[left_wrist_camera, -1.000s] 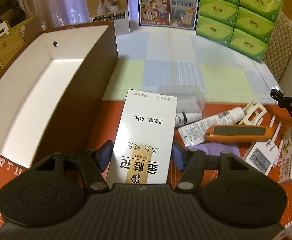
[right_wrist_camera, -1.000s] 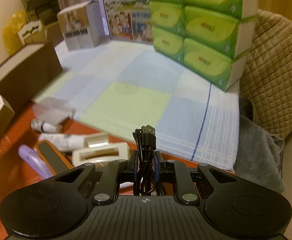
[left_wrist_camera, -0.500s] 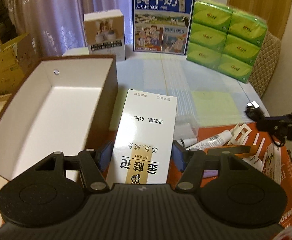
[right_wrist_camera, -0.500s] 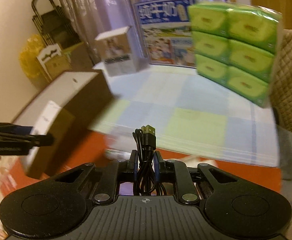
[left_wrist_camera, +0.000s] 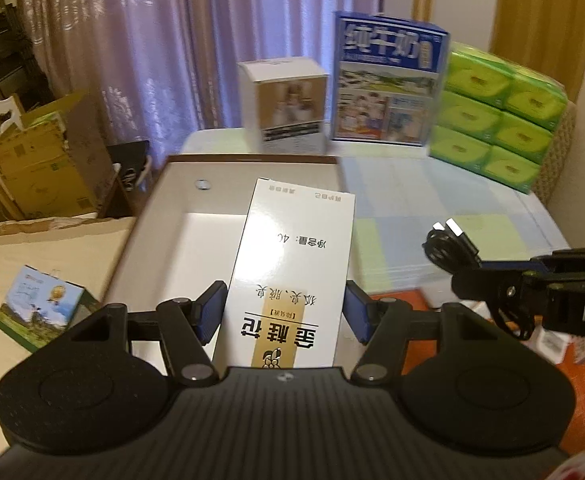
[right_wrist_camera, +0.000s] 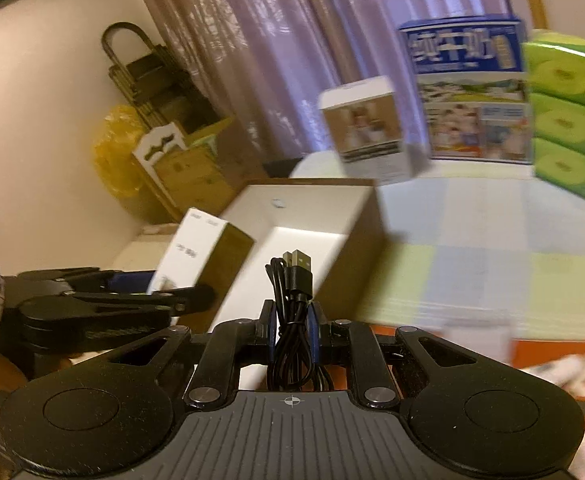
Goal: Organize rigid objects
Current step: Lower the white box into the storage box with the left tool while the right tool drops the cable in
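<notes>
My left gripper (left_wrist_camera: 284, 314) is shut on a tall white carton with gold Chinese print (left_wrist_camera: 292, 268) and holds it in the air over the open brown storage box with a white inside (left_wrist_camera: 164, 216). My right gripper (right_wrist_camera: 291, 330) is shut on a coiled black USB cable (right_wrist_camera: 292, 300). It shows from the side in the left wrist view (left_wrist_camera: 452, 250), to the right of the carton. In the right wrist view the carton (right_wrist_camera: 188, 256) hangs at the near left of the box (right_wrist_camera: 332, 216).
At the back of the checked tablecloth (left_wrist_camera: 432, 208) stand a small white photo box (left_wrist_camera: 284, 104), a blue milk carton case (left_wrist_camera: 388, 84) and stacked green tissue packs (left_wrist_camera: 500, 112). Small items lie on the orange mat (right_wrist_camera: 564, 364). Cardboard boxes (left_wrist_camera: 40, 160) stand left.
Both grippers have risen and swung left. The carton has gone from beside the box to above its opening. The cable has come in close on the carton's right.
</notes>
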Action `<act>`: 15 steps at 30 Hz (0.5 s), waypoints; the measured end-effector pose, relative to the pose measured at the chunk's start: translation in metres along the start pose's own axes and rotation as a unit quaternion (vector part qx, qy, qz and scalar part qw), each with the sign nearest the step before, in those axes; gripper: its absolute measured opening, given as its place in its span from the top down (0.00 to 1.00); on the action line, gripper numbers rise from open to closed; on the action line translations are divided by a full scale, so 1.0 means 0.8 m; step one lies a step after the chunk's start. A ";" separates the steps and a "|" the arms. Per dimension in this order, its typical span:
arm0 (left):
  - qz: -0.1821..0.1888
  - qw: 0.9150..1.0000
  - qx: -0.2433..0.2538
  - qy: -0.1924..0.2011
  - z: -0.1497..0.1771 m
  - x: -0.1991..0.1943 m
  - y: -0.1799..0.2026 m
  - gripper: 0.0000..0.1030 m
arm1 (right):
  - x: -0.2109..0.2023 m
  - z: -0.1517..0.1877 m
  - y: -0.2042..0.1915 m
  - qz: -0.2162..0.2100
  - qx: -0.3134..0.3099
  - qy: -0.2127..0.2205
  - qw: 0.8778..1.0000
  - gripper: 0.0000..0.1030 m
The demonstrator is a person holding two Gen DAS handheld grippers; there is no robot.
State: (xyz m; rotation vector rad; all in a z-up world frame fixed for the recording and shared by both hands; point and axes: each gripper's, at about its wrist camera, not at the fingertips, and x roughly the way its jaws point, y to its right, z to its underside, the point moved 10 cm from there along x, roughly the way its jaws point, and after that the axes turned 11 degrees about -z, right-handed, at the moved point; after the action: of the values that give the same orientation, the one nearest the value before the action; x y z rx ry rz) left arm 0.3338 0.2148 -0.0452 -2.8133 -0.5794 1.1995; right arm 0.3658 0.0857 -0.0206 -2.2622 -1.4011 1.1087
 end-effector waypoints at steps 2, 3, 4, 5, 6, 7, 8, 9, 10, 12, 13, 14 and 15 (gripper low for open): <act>-0.004 1.000 -0.003 -0.003 0.001 0.008 -0.024 0.44 | 0.026 -0.002 -0.019 -0.007 0.002 -0.002 1.000 0.88; -0.006 1.000 -0.004 -0.006 0.002 0.012 -0.035 0.44 | 0.039 -0.002 -0.027 -0.008 0.003 -0.004 1.000 0.88; -0.008 1.000 -0.006 -0.009 0.004 0.017 -0.045 0.44 | 0.052 -0.001 -0.034 -0.009 0.004 -0.007 1.000 0.88; -0.010 1.000 -0.008 -0.012 0.006 0.022 -0.054 0.44 | 0.065 0.000 -0.039 -0.008 0.007 -0.011 1.000 0.88; -0.010 1.000 -0.010 -0.016 0.009 0.027 -0.062 0.44 | 0.078 0.002 -0.044 -0.007 0.008 -0.015 1.000 0.88; -0.010 1.000 -0.013 -0.020 0.011 0.033 -0.069 0.44 | 0.091 0.004 -0.049 -0.007 0.009 -0.019 1.000 0.88; -0.009 1.000 -0.015 -0.025 0.014 0.039 -0.076 0.44 | 0.104 0.006 -0.053 -0.006 0.011 -0.023 1.000 0.88; -0.009 0.999 -0.017 -0.030 0.017 0.046 -0.082 0.44 | 0.114 0.008 -0.054 -0.004 0.012 -0.027 1.000 0.88; -0.009 0.999 -0.017 -0.034 0.020 0.052 -0.087 0.44 | 0.126 0.010 -0.055 0.001 0.012 -0.032 0.999 0.88; -0.008 0.999 -0.019 -0.044 0.027 0.064 -0.097 0.44 | 0.140 0.019 -0.055 0.008 0.016 -0.041 0.999 0.88; -0.008 0.999 -0.020 -0.048 0.031 0.069 -0.101 0.44 | 0.150 0.021 -0.055 0.012 0.018 -0.046 0.999 0.88; -0.006 0.998 -0.021 -0.054 0.035 0.075 -0.105 0.44 | 0.158 0.024 -0.054 0.017 0.019 -0.051 0.998 0.88; -0.005 0.998 -0.022 -0.058 0.038 0.080 -0.108 0.44 | 0.162 0.026 -0.050 0.020 0.020 -0.055 0.998 0.88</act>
State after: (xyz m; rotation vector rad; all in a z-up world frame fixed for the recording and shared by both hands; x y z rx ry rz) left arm 0.3249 0.3139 -0.0965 -2.7874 -0.6330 1.3728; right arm 0.3564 0.2123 -0.0730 -2.2422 -1.3657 1.2803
